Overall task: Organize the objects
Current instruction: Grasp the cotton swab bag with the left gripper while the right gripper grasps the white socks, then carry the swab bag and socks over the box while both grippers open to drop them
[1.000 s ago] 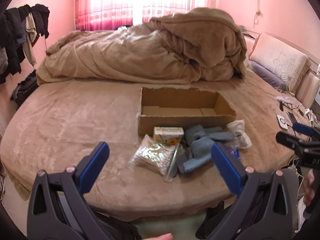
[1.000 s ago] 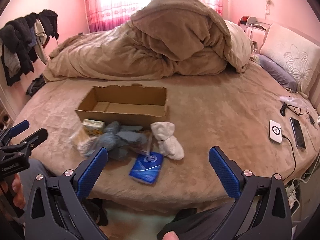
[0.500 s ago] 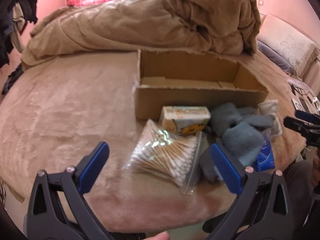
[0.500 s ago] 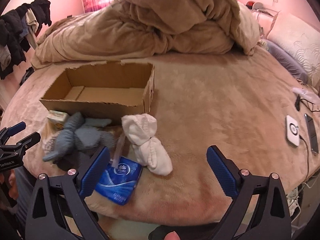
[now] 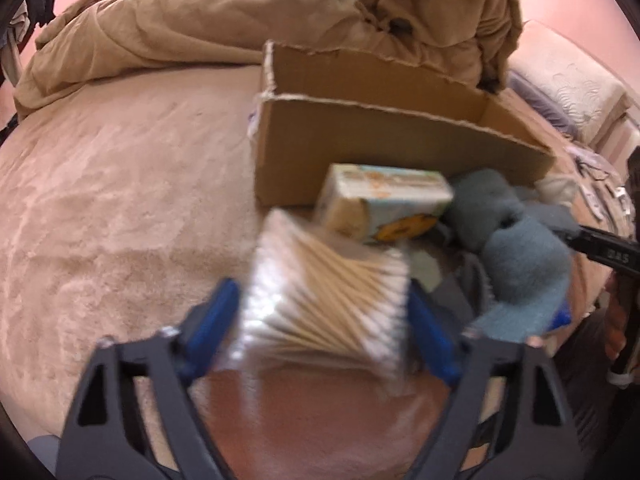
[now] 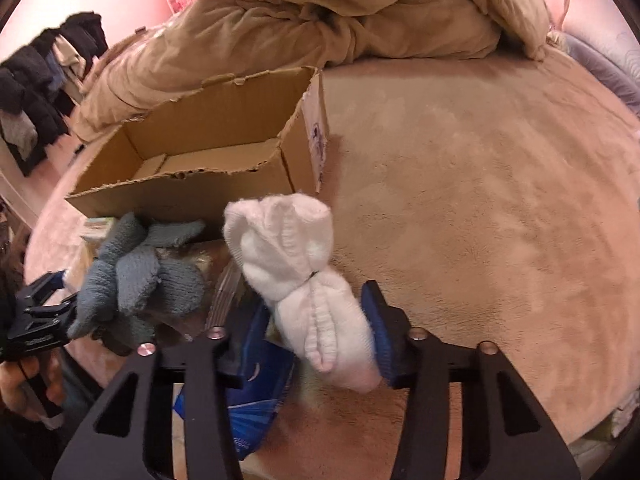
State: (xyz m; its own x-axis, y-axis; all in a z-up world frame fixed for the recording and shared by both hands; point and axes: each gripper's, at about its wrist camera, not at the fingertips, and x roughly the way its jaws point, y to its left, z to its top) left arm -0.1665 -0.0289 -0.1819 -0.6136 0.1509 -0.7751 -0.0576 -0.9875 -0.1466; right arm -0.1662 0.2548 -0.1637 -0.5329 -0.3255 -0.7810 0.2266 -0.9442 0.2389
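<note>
An open cardboard box (image 5: 400, 136) (image 6: 208, 160) lies on the bed. In front of it lie a clear bag of cotton swabs (image 5: 324, 296), a small printed carton (image 5: 384, 204), grey-blue socks (image 5: 520, 248) (image 6: 136, 276), a white sock bundle (image 6: 304, 280) and a blue packet (image 6: 256, 392). My left gripper (image 5: 324, 320) has its blue pads against both sides of the swab bag. My right gripper (image 6: 316, 336) has its pads closed around the lower end of the white sock bundle.
A rumpled tan duvet (image 5: 240, 20) (image 6: 340, 12) is heaped behind the box. Pillows (image 5: 568, 80) lie at the right. Dark clothes (image 6: 36, 92) hang at the left wall. The bed's front edge runs just below both grippers.
Both grippers moved forward and down to the objects and narrowed their jaws. The left now brackets the swab bag; the right now clamps the white sock bundle.
</note>
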